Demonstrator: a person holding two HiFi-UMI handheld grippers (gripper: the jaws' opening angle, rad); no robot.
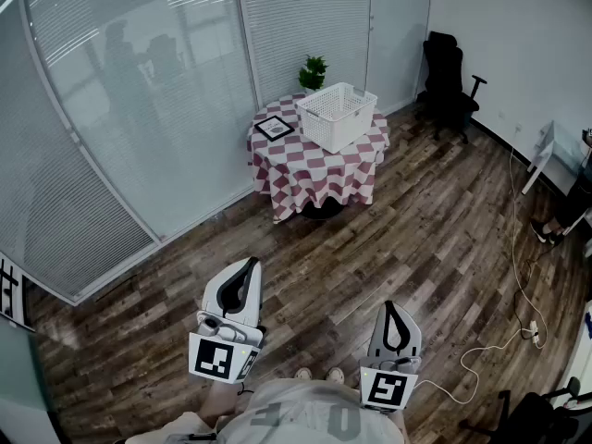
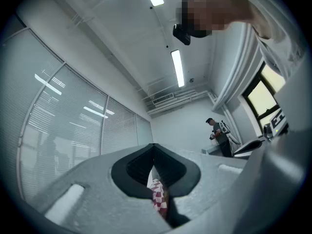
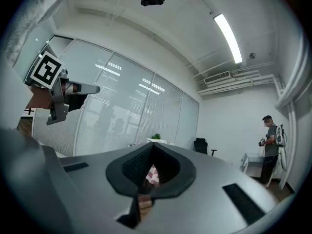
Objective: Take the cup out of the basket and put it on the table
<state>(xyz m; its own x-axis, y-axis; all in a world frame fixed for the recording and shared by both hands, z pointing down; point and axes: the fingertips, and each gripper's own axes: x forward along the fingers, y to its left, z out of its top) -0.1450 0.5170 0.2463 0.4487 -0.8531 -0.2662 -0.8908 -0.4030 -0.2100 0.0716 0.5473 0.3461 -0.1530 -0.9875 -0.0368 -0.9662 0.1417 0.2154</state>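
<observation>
Left gripper [image 1: 251, 265] and right gripper [image 1: 393, 307] were clenched, empty; only the head view clearly showed the white slotted plastic basket [image 1: 338, 115] at the red-checked round table's [image 1: 277, 160] right edge.

I'm seeing a small potted plant [image 1: 314, 70] sitting near a dark picture frame [image 1: 275, 127] on a red-and-white checkered cloth [image 1: 314, 169]. A black office chair [image 1: 448, 81] is standing by the far wall. A white cable [image 1: 516, 276] is trailing across the wooden floor [image 1: 398, 239]. A person [image 3: 269, 147] is standing beside a white desk [image 3: 251, 160], well apart.
</observation>
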